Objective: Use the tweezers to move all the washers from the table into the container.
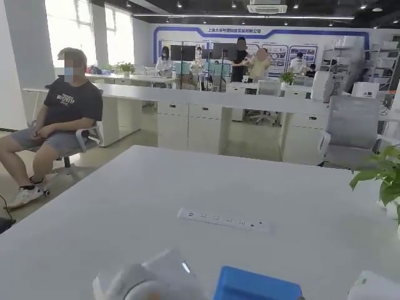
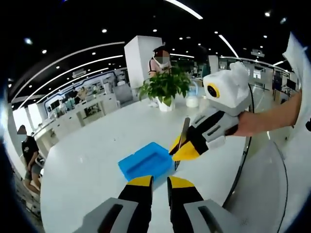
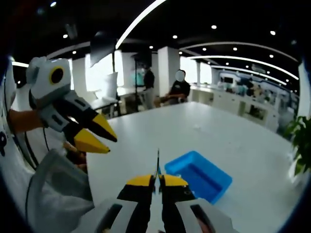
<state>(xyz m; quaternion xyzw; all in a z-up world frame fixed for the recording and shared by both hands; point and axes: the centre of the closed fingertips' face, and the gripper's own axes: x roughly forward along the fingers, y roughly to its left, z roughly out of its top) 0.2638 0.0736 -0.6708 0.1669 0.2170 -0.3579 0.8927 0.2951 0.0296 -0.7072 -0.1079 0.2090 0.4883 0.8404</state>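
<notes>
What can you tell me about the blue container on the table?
The blue container is a shallow rectangular tray, plastic by its look, with rounded corners and a raised rim. It is open on top and looks empty inside. It lies flat on the white table. The tweezers in the right claw hang near its edge; contact cannot be told.

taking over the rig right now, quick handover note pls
Left gripper: fingers open, empty, above the table.
Right gripper: shut on the tweezers, tips forward.
Blue container: on the table, ahead of both grippers.
Done: tweezers in hand; whether any washers are in the container, cannot tell.
Left: move the washers from the table into the container with the tweezers.
</notes>
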